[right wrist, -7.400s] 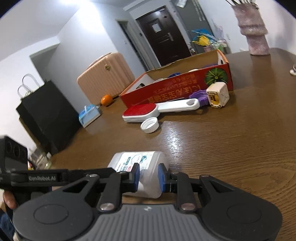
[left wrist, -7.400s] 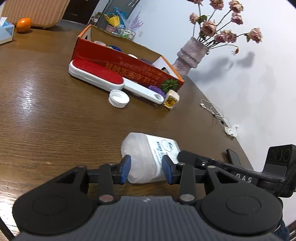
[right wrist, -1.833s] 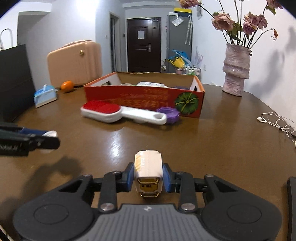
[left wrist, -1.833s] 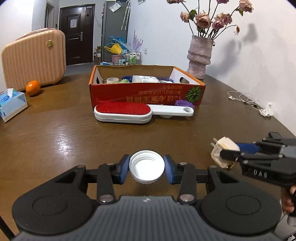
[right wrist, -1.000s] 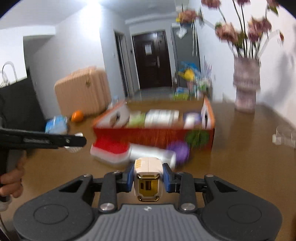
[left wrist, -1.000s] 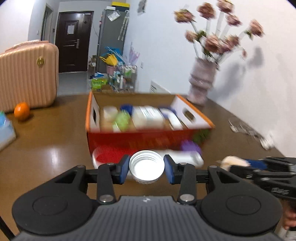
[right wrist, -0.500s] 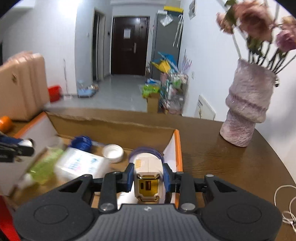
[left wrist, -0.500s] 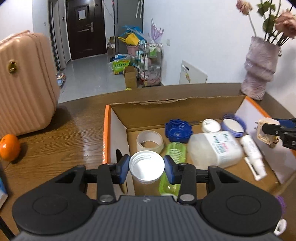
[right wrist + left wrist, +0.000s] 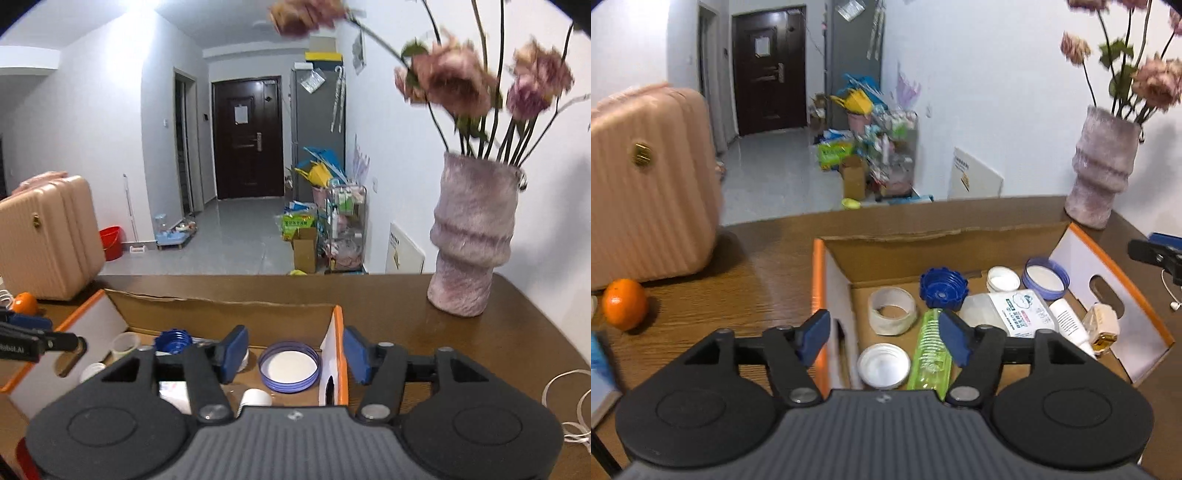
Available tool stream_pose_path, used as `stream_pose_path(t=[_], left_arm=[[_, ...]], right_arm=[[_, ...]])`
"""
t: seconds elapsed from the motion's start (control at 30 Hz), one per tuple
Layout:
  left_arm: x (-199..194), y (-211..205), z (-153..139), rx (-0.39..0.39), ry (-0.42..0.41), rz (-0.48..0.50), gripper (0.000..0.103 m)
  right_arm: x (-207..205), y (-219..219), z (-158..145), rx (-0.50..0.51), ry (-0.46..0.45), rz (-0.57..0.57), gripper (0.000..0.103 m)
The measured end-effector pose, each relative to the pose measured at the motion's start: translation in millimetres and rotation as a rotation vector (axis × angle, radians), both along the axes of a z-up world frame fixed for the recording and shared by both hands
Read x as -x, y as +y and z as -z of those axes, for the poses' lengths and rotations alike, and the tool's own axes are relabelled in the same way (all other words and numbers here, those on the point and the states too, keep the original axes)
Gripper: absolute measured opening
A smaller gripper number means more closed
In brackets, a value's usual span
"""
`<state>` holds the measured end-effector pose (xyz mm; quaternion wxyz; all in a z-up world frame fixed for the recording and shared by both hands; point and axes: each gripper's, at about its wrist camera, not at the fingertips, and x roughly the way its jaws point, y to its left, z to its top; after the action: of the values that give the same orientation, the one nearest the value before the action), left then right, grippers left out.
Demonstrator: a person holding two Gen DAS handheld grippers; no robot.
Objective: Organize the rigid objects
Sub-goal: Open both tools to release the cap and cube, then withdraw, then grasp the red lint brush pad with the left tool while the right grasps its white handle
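Note:
The orange-rimmed cardboard box [image 9: 1108, 258] holds several items. My left gripper [image 9: 884, 338] is open above the box's left end. The white cap [image 9: 883, 365] lies on the box floor below it, beside a green bottle [image 9: 931, 350]. The cream plug adapter [image 9: 1102, 328] lies at the box's right end. A white labelled bottle [image 9: 1004, 310], tape roll [image 9: 892, 310], blue lid [image 9: 943, 288] and purple-rimmed lid [image 9: 1044, 277] lie inside. My right gripper [image 9: 295, 352] is open and empty above the box's right wall [image 9: 338, 354], over the purple-rimmed lid [image 9: 289, 366].
A purple vase [image 9: 471, 243] with flowers stands on the brown table [image 9: 443, 314] right of the box. An orange [image 9: 624, 302] and a pink suitcase [image 9: 646, 184] are to the left. White earphone cable [image 9: 569, 398] lies at the right edge.
Both grippers have opened. The white cap dropped from the left gripper into the box, and the plug adapter dropped from the right gripper into the box's right end.

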<state>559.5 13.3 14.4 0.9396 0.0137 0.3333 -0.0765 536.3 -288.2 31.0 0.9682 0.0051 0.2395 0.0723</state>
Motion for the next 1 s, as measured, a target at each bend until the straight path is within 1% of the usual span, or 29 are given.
stream_pose_path(t=[0.03,0.17,0.2,0.23,0.27,0.3,0.33,0.43,0.5,0.57,0.63,0.7,0.77,0.83,0.9,1.0], left_arm=[[5.9,2.1,-5.7,0.001,-0.011,-0.008,0.07],[50.9,16.2,-32.2,-0.001,-0.079,-0.036,0.074],[65.3,18.8,-38.7,0.001,-0.095,-0.043,0.077],[81.2,20.8,-44.7,-0.002,-0.113,-0.05,0.082],[95.5,22.1,-49.2,-0.005,-0.131,-0.054,0.084],[114.2,23.0,-53.3,-0.008,-0.155,-0.055,0.087],[136.3,22.5,-55.7,-0.011,-0.184,-0.057,0.087],[200.0,14.7,-51.3,-0.027,-0.238,-0.023,0.088],[233.0,11.8,-45.1,-0.025,-0.233,-0.021,0.09],[267.9,9.1,-34.5,-0.01,-0.22,-0.026,0.091],[297.5,10.7,-23.4,0.028,-0.197,-0.043,0.095],[327.7,14.2,-6.9,0.072,-0.183,-0.066,0.095],[345.4,15.3,8.4,0.077,-0.153,-0.076,0.095],[357.4,11.0,19.6,0.032,-0.1,-0.077,0.095],[368.2,9.4,22.4,0.012,-0.091,-0.1,0.095],[378.2,10.3,18.3,0.042,-0.092,-0.092,0.096]], right_arm=[[9.4,0.1,-5.7,0.007,-0.01,-0.01,0.07],[58.9,-0.6,-27.3,0.019,-0.042,-0.047,0.073],[74.2,-0.9,-31.9,0.014,-0.051,-0.051,0.074],[88.0,-1.4,-34.4,0.008,-0.062,-0.055,0.077],[107.1,-1.3,-36.9,0.006,-0.073,-0.066,0.079],[121.8,-1.8,-38.1,0.004,-0.083,-0.071,0.081],[139.8,-1.5,-38.2,-0.002,-0.096,-0.072,0.083],[188.9,0.6,-33.2,-0.016,-0.117,-0.069,0.084],[218.2,2.2,-24.6,-0.032,-0.13,-0.036,0.084],[243.3,1.6,-10.8,-0.059,-0.124,0.004,0.084],[269.6,3.7,8.6,-0.076,-0.092,0.018,0.084],[293.0,6.1,26.0,-0.084,-0.044,0.011,0.084],[312.7,8.1,41.3,-0.084,0.007,-0.021,0.083],[325.3,9.7,51.7,-0.081,0.035,-0.023,0.083],[333.5,9.8,59.3,-0.085,0.057,-0.02,0.082],[342.4,8.5,62.0,-0.101,0.063,-0.012,0.082]])
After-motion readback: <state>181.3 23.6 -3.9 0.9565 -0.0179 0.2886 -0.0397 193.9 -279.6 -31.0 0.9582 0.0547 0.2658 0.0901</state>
